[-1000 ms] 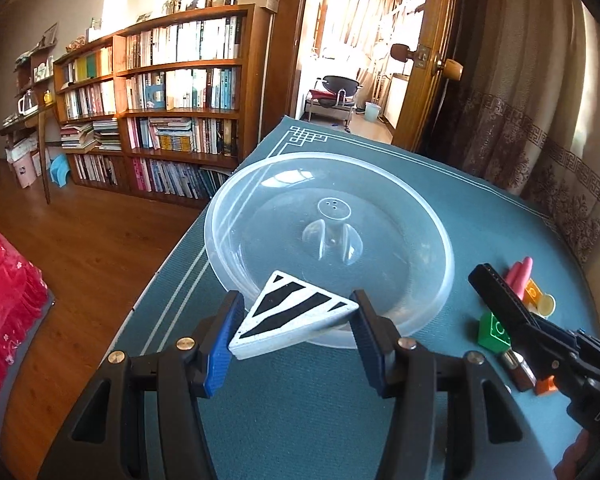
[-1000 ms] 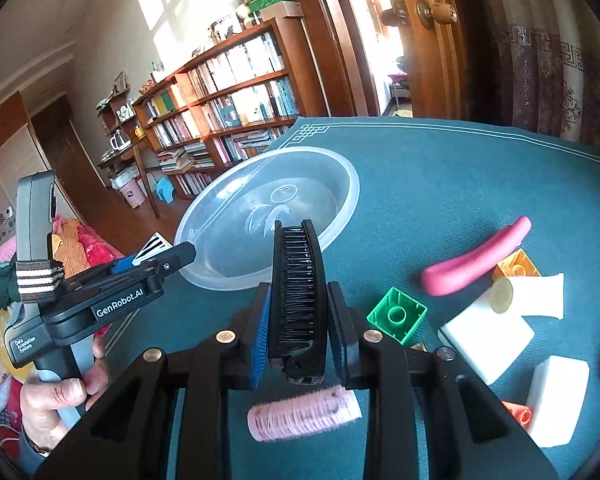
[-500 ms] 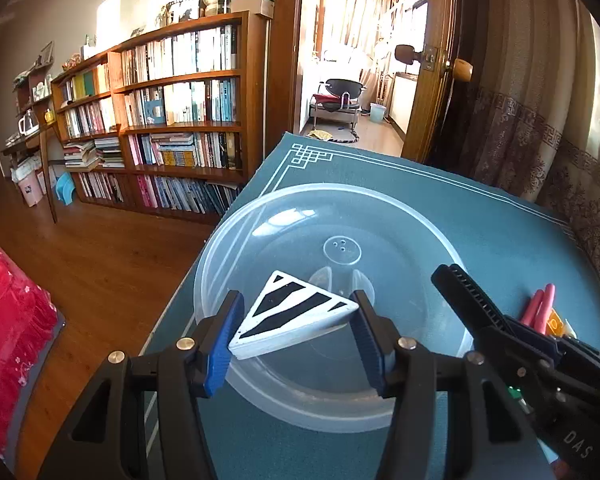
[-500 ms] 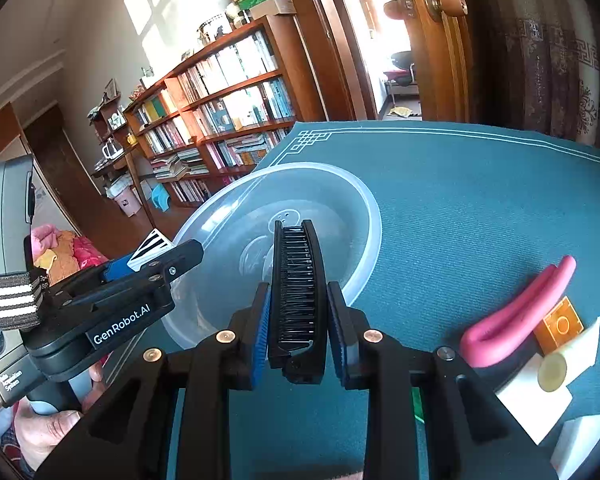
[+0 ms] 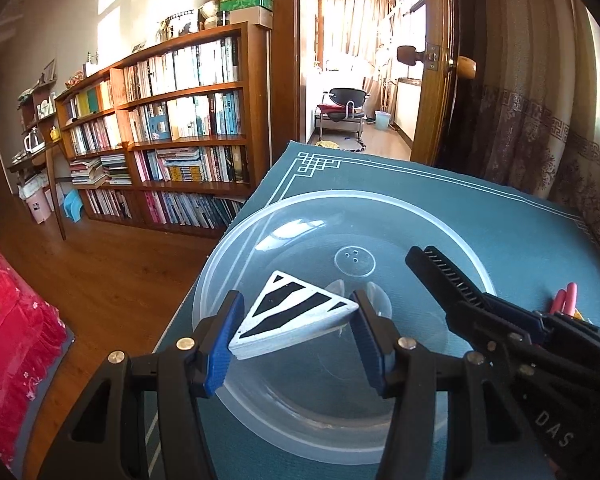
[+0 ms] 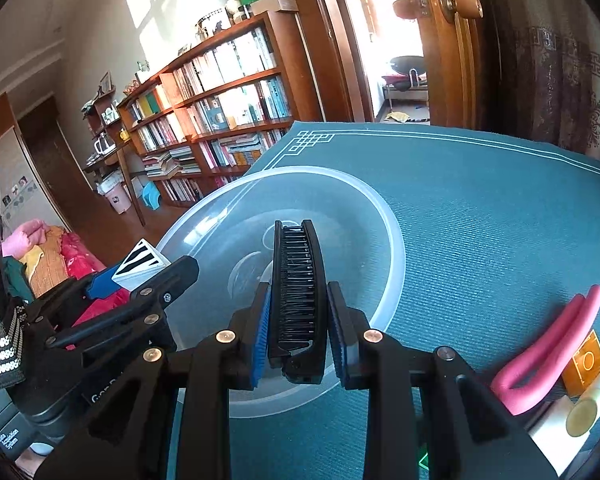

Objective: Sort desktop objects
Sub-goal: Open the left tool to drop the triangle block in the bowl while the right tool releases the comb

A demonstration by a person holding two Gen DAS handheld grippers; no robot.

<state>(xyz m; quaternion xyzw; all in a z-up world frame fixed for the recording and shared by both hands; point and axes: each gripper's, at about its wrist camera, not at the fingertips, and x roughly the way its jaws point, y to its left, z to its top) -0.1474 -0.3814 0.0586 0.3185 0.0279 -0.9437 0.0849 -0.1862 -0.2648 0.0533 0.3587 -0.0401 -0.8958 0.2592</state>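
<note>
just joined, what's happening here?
A person holds a gripper in each hand over a clear bowl on a teal table. The left gripper clamps a striped triangular block; the right gripper clamps a black comb. Neither is released yet. More items lie to the right.

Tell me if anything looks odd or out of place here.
Nothing looks spilled or broken. The clear plastic bowl sits flat and empty on the teal mat. The left gripper holds a striped triangular block, the right gripper a black folding comb, both above the bowl.
</note>
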